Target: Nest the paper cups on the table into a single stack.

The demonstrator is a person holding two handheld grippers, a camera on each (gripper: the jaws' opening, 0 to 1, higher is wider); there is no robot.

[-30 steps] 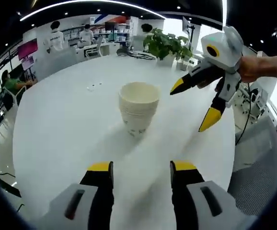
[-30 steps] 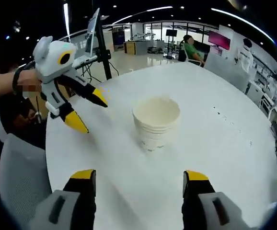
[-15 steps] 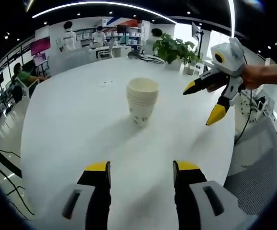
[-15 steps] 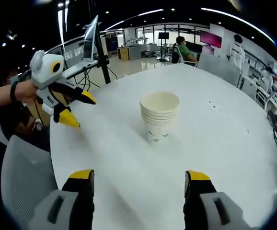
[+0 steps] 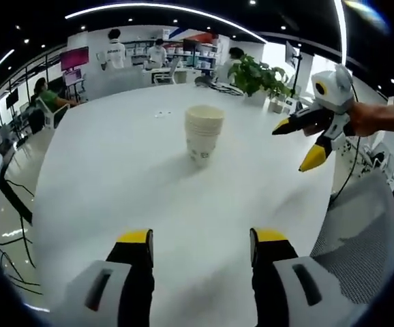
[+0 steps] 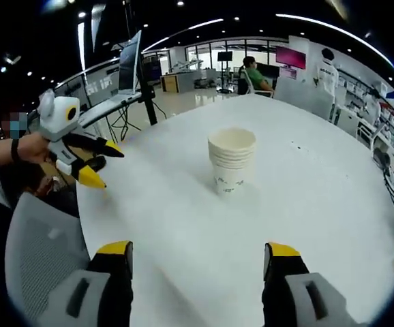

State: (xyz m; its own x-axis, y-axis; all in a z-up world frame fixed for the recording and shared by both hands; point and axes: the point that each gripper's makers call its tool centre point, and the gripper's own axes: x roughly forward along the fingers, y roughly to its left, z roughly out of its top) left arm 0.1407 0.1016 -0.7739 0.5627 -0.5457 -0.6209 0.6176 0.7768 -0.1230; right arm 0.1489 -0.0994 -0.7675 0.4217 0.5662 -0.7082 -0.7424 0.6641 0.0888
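**Paper cups nested in one stack, both grippers held clear**

Cream paper is seen in a single upright stack of paper cups (image 5: 204, 134), standing on the white round table (image 5: 115, 197) well ahead of the left gripper (image 5: 200, 246), roughly centred between and beyond its yellow-tipped jaws. From the right gripper (image 6: 197, 253) the same stack (image 6: 232, 159) is likewise found straight ahead and well apart. No loose cup is visible on the tabletop, so the nesting is judged to be complete or very nearly so.

Both pairs of jaws are spread apart and nothing is grasped. The right gripper is seen in the left gripper view (image 5: 313, 142), to the right of the stack and above the table edge, held in a hand (image 5: 371, 117); the left gripper is seen in the right gripper view (image 6: 98, 165), to the left of the stack.

Should a final check be wanted, the stack is best approached from directly above, with the jaws kept wide of the top rim, since a sideways touch could tip so tall and light a column. A potted plant (image 5: 257, 73) and seated people stand in the office beyond the table.
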